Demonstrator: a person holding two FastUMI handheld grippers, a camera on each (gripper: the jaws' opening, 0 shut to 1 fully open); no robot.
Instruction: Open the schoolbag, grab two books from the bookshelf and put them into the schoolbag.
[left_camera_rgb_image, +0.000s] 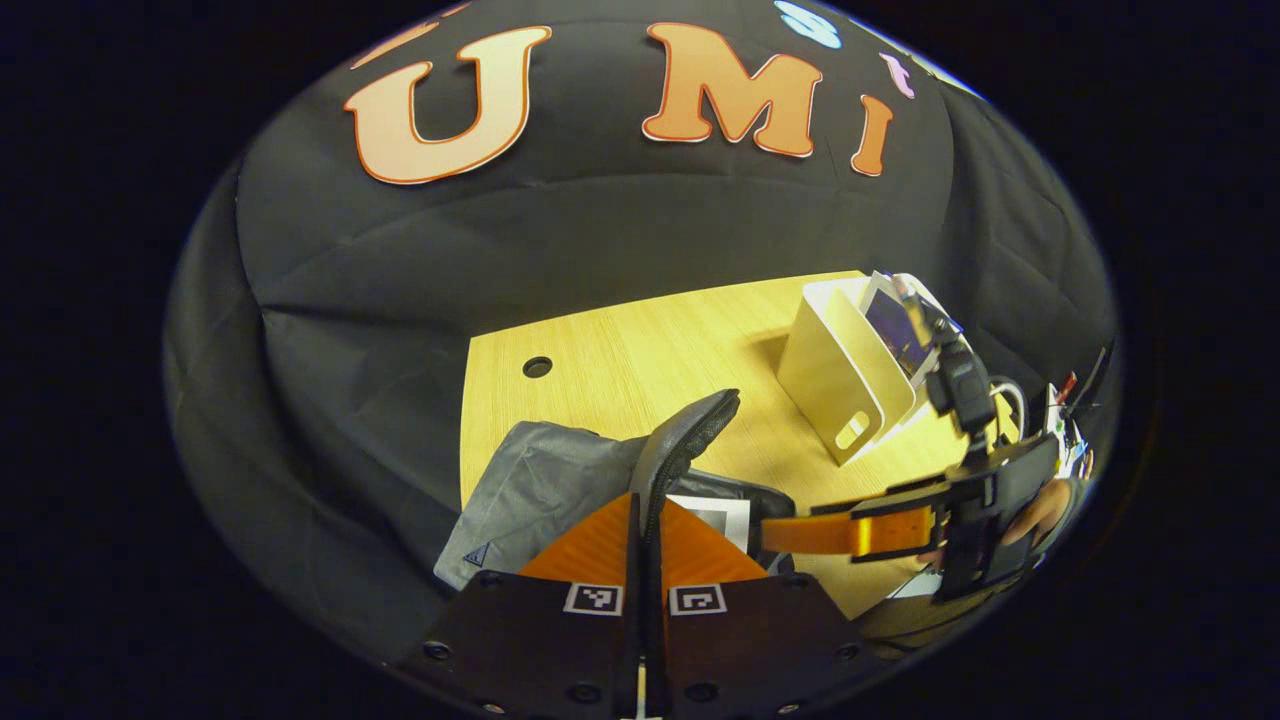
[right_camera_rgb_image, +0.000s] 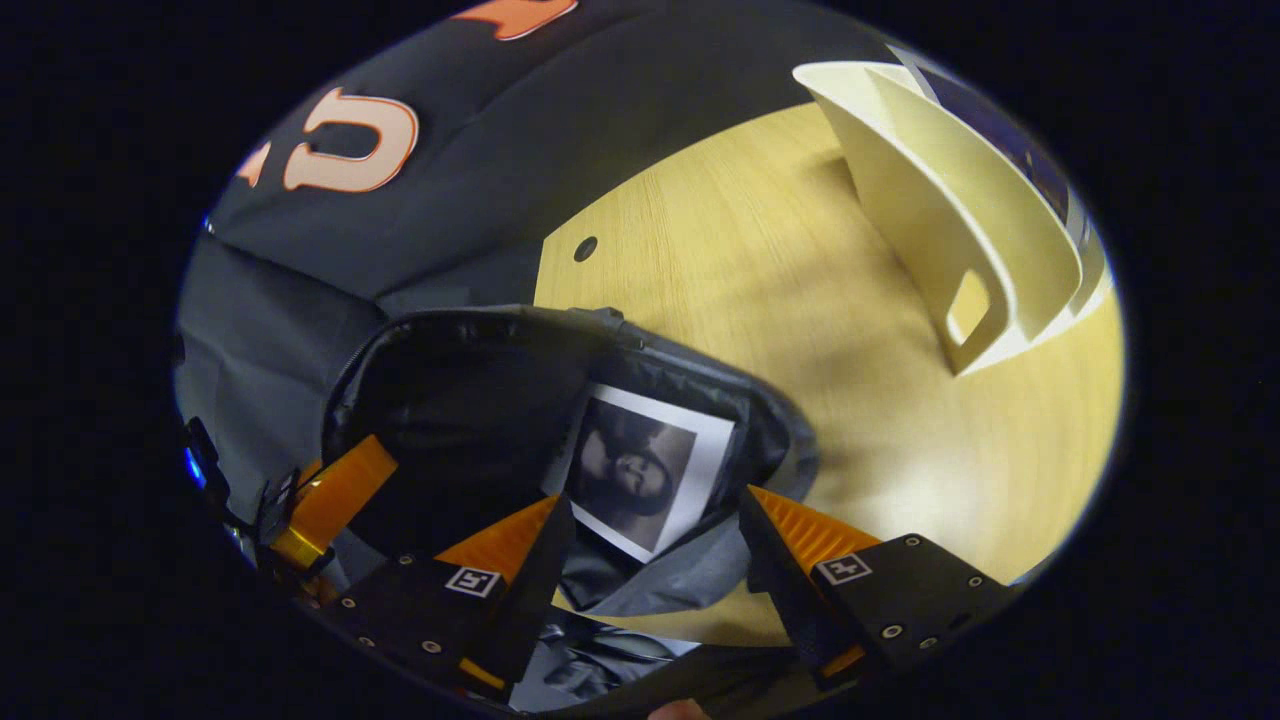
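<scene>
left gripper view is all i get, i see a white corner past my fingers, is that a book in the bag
Observer: Yes. The right gripper view looks into the bag, and a book lies inside its open mouth with the cover facing up.
Operator: is the right gripper holding it
Observer: No. The right gripper is open above the mouth, one finger on each side of the book and neither pressing on it.
Operator: is the mouth wide enough for another
Observer: Probably. Beside the book the inside is dark and looks free.
</scene>
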